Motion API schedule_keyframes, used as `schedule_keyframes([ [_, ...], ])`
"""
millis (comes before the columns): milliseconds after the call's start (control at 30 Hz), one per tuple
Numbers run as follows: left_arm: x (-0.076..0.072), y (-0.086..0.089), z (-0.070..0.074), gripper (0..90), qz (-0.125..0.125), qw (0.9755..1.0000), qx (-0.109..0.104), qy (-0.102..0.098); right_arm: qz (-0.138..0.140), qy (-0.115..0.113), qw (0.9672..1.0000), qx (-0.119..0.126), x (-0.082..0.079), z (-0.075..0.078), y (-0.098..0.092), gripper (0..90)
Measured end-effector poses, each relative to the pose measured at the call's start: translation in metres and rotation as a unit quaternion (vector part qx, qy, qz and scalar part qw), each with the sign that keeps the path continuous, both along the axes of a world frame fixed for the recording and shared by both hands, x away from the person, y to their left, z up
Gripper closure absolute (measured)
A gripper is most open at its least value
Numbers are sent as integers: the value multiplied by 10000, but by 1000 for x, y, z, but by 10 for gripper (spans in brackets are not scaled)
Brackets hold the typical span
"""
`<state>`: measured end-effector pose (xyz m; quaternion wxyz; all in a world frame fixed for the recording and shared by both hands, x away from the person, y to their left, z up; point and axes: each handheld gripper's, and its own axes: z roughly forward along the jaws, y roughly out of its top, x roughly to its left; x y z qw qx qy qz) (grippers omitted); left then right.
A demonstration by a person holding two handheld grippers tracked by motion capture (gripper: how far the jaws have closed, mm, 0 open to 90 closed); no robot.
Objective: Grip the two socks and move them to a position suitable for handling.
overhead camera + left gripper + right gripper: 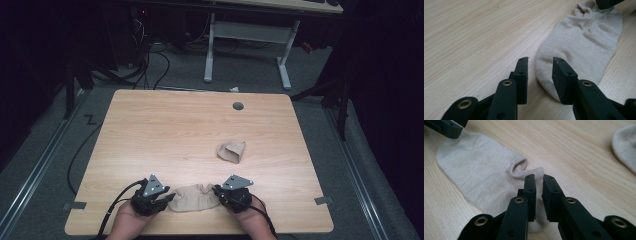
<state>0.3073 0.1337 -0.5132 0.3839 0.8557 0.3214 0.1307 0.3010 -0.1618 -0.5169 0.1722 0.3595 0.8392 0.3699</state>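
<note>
Beige sock [194,197] lies flat at the near edge of the wooden table [165,130], between both tools. Left gripper [540,72] sits at its toe end, jaws apart, one either side of the tip. Right gripper [539,192] is at the heel, jaws narrowly apart over the cuff. A second, folded sock [231,151] rests farther off, right of centre

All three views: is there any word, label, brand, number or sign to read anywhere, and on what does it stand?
None can be read.
Flat sock between the grippers: plain beige knit, no print or label.
Folded sock farther up the table: plain too.
Table: bare wood grain, no marking.
Left gripper and right gripper: black jaws with screws, no lettering.
Grey tape tabs at the table's edges: blank.
</note>
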Motion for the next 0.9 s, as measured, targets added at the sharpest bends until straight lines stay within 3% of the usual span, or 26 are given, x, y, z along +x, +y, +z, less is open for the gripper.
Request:
schedule_keyframes([
  [200,3,14,4,617,213,9996,-184,-69,-218,-126,9997,71,1,6,-8,795],
  [367,4,19,1,592,343,9993,-122,-47,-340,-75,9993,102,4,5,-14,718],
  [433,1,26,4,592,417,9990,-104,-154,-374,-153,9991,110,6,7,-16,708],
  [600,5,42,3,600,632,9976,-252,-84,-520,-320,9979,233,9,14,-24,654],
  [900,15,40,0,591,572,9981,-229,80,-992,-479,9936,256,24,30,-42,640],
])
